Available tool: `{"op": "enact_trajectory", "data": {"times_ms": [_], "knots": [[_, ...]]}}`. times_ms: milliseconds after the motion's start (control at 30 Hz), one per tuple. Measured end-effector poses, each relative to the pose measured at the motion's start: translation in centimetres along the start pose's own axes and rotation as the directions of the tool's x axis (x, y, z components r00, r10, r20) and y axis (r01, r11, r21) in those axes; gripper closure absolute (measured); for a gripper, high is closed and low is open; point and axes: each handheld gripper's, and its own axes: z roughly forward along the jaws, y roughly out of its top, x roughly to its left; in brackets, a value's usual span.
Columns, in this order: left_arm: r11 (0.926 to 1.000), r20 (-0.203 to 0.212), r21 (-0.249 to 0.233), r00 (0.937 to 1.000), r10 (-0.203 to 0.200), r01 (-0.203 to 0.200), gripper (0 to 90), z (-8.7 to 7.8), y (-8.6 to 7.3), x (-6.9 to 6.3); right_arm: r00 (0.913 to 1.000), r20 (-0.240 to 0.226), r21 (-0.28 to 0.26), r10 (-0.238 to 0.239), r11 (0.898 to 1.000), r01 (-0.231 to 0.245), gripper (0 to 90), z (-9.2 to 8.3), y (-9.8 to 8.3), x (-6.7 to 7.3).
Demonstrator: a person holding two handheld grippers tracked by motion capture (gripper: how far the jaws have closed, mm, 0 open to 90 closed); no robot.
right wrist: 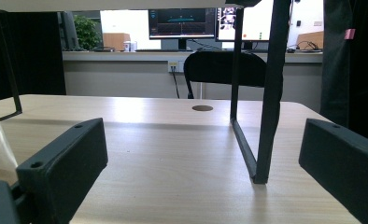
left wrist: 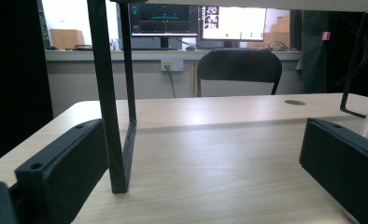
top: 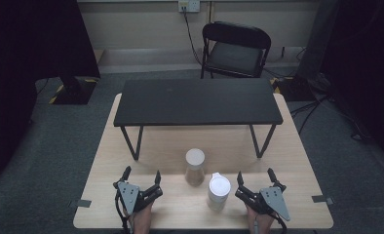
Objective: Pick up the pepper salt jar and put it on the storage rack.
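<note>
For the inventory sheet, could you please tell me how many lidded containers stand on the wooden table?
2: a flask-shaped container at the centre front, and a white bottle just right of it, nearer the right gripper.

Upright flask (top: 195,167); lidded white bottle (top: 218,191) beside

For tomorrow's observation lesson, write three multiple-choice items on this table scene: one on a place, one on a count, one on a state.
1. Where does the flask stand?
A. on the black shelf
B. on the wooden table, in front of the shelf
C. on the chair

2. How many containers stand on the table?
A. one
B. two
C. four

3. How are the left tool and right tool?
A. both open, holding nothing
B. both shut on the flask
C. left shut, right open

Key: 1 B, it stands beside the white bottle; 2 B, flask and bottle; 3 A, jaws spread apart.
</note>
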Motion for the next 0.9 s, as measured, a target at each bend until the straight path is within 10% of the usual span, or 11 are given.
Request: {"op": "enact_trajectory", "data": {"times_ms": [900], "knots": [[0.9995, 0.016, 0.009, 0.9994, -0.032, 0.032, 0.5, 0.13, 0.18, 0.48, 1.0, -0.002, 0.001, 0.0, 1.0, 0.0, 0.6, 0.01, 0.02, -0.04]]}}
